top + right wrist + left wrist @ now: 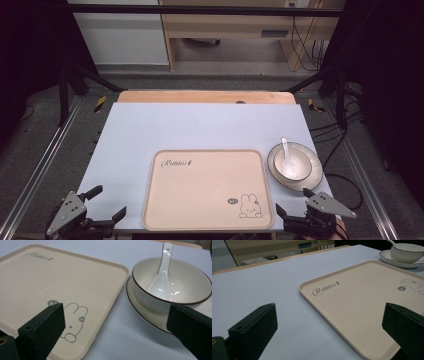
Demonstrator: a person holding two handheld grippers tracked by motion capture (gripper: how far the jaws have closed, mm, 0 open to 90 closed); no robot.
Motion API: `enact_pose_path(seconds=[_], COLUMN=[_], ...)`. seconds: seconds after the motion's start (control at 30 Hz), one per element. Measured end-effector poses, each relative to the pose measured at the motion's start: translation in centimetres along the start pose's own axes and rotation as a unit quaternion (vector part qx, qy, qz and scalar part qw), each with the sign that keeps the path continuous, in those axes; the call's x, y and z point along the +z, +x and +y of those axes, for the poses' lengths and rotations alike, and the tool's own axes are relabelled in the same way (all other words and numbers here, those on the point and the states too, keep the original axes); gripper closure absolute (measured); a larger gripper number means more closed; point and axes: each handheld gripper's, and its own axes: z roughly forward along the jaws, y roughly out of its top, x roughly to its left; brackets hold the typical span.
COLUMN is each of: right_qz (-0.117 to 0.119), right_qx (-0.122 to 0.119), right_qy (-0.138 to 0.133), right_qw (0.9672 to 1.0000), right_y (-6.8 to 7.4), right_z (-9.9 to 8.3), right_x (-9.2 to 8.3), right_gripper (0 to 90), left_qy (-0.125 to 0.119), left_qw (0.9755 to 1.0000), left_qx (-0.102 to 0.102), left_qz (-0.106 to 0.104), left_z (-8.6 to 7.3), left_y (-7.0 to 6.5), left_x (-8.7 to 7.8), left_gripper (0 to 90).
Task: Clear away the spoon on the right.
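The right gripper [292, 201] is hovering at the lower right of the high view, jaws standing wide apart around nothing. The left gripper [107, 202], lower left, is gaping likewise. Just above the right gripper, the bowl [292, 164] holding a spoon [285, 150] is sitting on a plate [314, 172] beside the tray [210, 222] on the table [150, 130].

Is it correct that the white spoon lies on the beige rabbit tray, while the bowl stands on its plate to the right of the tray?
Not quite. The white spoon does not lie on the beige rabbit tray; it rests inside the bowl, its handle leaning on the rim. The right gripper view shows this plainly. The rest holds: the bowl stands on its plate, right of the tray.
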Motion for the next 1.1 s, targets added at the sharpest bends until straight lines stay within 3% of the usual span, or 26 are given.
enact_pose_path(seconds=[0.07, 1.1], right_qz=[-0.003, -0.008], right_qx=[-0.002, 0.003], right_qy=[0.015, 0.018], right_qw=[0.9999, 0.9998], right_y=[-0.09, -0.21], right_z=[-0.08, 0.31], right_x=[0.34, 0.41], right_gripper=[2.2, 2.3], left_qy=[0.001, 0.004], left_qw=[1.0, 1.0], left_qx=[0.001, 0.009], left_qz=[-0.001, -0.001], left_z=[0.02, 0.01], left_y=[-0.02, -0.16], left_x=[0.04, 0.04], left_gripper=[0.0, 0.0])
